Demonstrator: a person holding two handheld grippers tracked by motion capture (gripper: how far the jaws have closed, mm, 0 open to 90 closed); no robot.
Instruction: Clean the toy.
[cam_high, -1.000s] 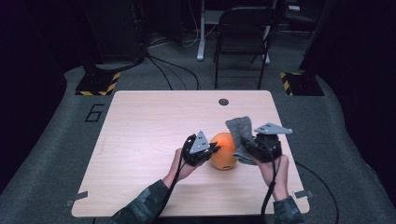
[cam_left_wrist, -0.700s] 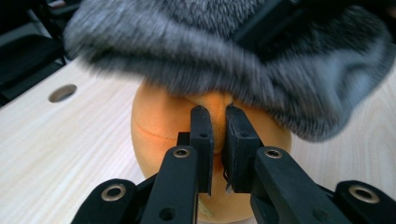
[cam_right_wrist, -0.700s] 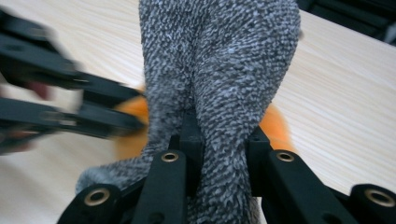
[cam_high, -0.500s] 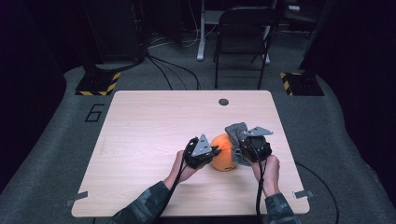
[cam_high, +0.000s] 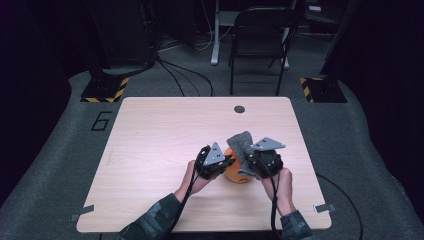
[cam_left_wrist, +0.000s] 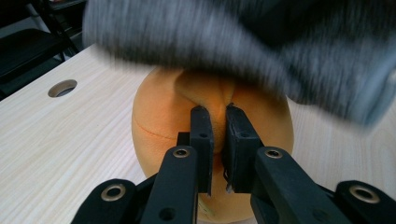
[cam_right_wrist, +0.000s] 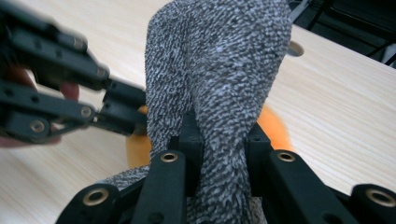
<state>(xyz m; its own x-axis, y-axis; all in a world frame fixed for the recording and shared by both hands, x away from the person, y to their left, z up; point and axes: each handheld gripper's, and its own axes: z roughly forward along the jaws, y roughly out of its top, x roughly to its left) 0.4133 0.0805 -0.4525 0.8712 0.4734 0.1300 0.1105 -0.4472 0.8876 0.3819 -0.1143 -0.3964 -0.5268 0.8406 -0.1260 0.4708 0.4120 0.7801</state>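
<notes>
A soft orange ball (cam_high: 235, 174) rests on the wooden table (cam_high: 150, 140), right of centre near the front. My left gripper (cam_high: 227, 163) comes at it from the left and is shut on a pinched fold of its orange skin (cam_left_wrist: 210, 95). My right gripper (cam_high: 249, 161) is shut on a grey knitted cloth (cam_right_wrist: 219, 60), which it holds upright right against the ball's right side. In the left gripper view the grey cloth (cam_left_wrist: 233, 42) hangs blurred over the top of the orange ball (cam_left_wrist: 159, 116). The right gripper view shows the left gripper (cam_right_wrist: 133, 114) at the cloth's left.
A round cable hole (cam_high: 239, 109) sits near the table's far edge. Beyond the table stands a black chair (cam_high: 260, 40). Bare tabletop stretches to the left and far side of the ball. The table's front edge is close behind both hands.
My right gripper has carried the grey cloth left and down, up against the orange ball. The left gripper has kept its pinch and stayed put.
</notes>
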